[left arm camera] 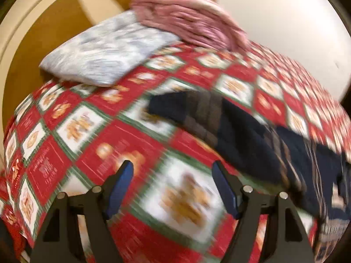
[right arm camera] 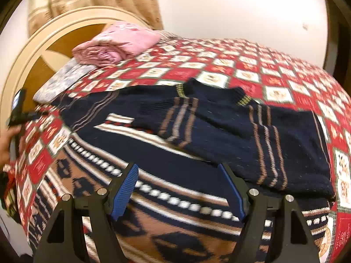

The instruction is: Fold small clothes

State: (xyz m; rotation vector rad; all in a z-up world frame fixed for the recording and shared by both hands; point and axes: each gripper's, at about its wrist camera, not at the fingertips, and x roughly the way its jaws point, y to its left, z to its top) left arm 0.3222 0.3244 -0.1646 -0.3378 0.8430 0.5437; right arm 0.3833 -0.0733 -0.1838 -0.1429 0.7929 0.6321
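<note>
Blue-padded jaws of left gripper point(left arm camera: 173, 168) and right gripper point(right arm camera: 178, 171) gape wide above sweater point(right arm camera: 219, 131), holding nothing.

Left gripper point(left arm camera: 172, 172): black angular arms showing blue ribbed pads, silver round bolts sitting lower frame. Right gripper point(right arm camera: 178, 173): same black frame, blue pads, four silver bolts. Hand point(right arm camera: 7, 144) showing at left edge, sleeve hidden.

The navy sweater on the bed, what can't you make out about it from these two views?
- Left wrist view: motion blur smears the navy sweater; the right edge cuts it off.
- Right wrist view: the right gripper hides part of its patterned body, the bottom edge cuts the hem.
- Both sleeves fold inward, covering the chest.
</note>
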